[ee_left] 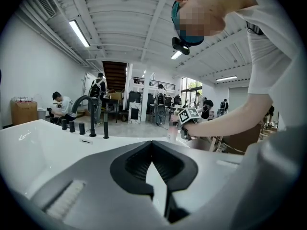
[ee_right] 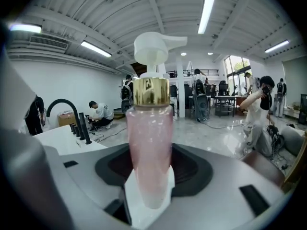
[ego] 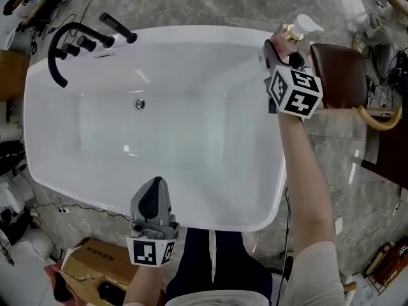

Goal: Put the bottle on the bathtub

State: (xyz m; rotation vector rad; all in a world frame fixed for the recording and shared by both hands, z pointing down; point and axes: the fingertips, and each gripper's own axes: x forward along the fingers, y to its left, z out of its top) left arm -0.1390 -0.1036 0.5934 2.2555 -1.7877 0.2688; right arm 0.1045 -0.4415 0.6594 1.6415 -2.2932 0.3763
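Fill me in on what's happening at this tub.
A person stands at a white bathtub with a gripper in each hand. The right gripper is shut on a pink pump bottle with a gold collar, holding it upright at the tub's far right corner. Whether the bottle touches the rim yet cannot be told. The left gripper is shut on nothing and hovers at the near rim. A black faucet stands at the tub's left end.
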